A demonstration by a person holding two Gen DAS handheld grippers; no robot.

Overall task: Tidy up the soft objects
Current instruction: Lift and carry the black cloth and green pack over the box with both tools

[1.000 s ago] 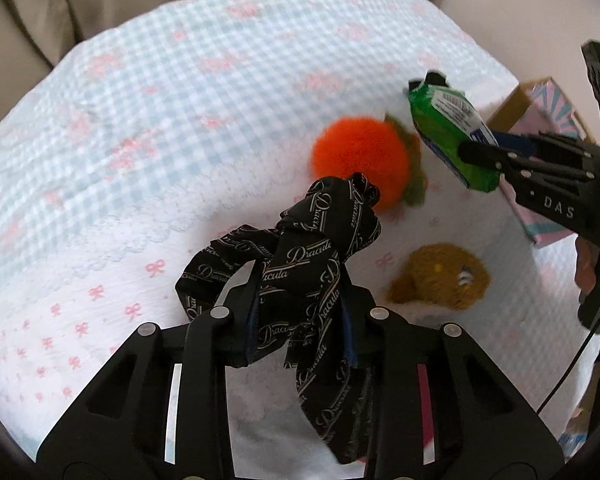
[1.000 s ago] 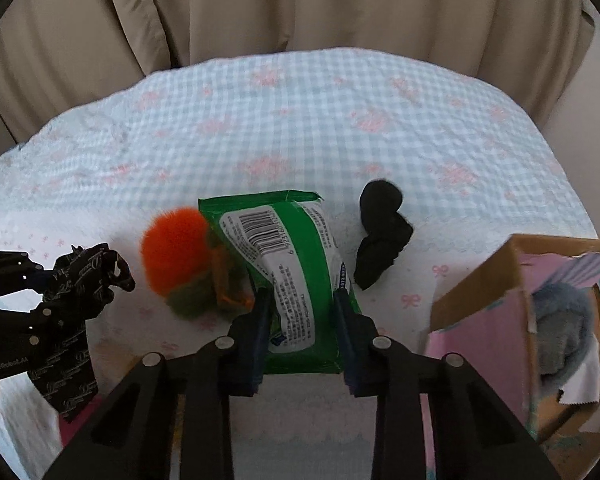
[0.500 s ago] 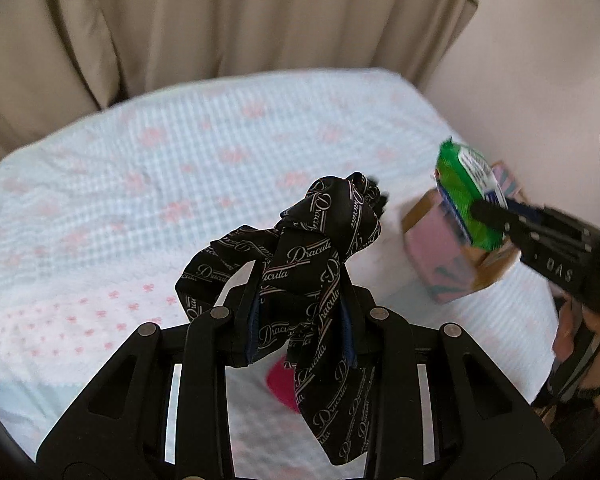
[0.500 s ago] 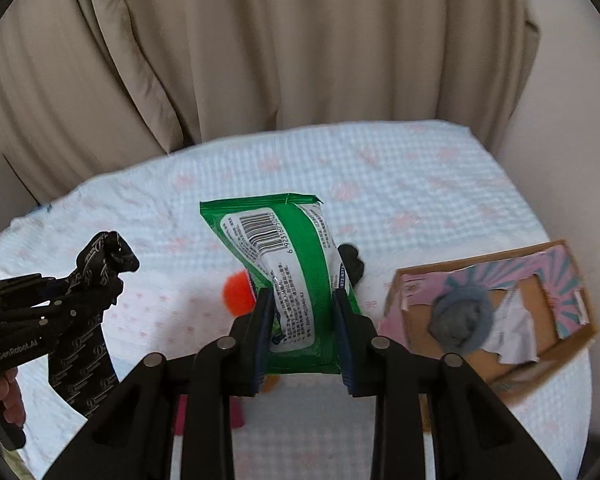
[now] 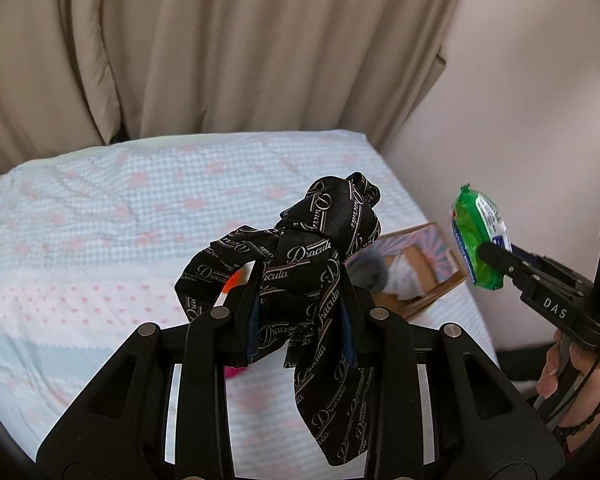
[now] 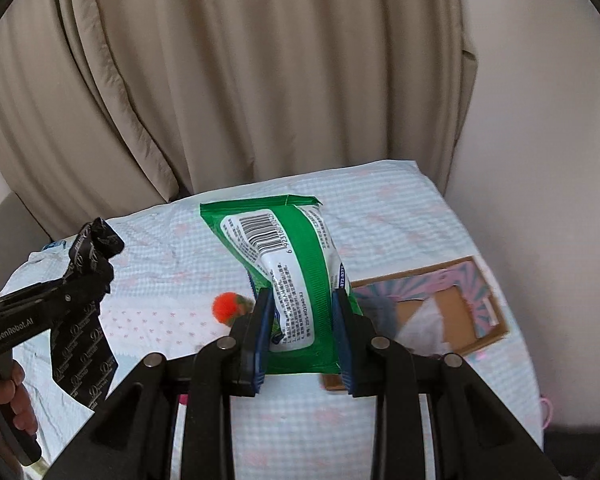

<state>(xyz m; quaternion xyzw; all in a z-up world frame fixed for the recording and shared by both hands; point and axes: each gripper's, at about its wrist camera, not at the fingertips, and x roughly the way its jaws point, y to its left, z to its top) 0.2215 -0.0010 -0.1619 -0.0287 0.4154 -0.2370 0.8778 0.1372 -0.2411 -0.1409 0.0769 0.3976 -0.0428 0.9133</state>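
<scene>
The left tongs (image 5: 300, 316) are clenched on a black printed cloth (image 5: 312, 264) and the right tongs (image 6: 302, 332) on a green wipes pack (image 6: 288, 276), both held high above the bed (image 5: 100, 248), probably for the cardboard box (image 6: 448, 308) beyond.

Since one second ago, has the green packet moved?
Yes. The green packet, clamped in the right gripper, has risen away from the bedspread; the orange plush now looks far below.
</scene>
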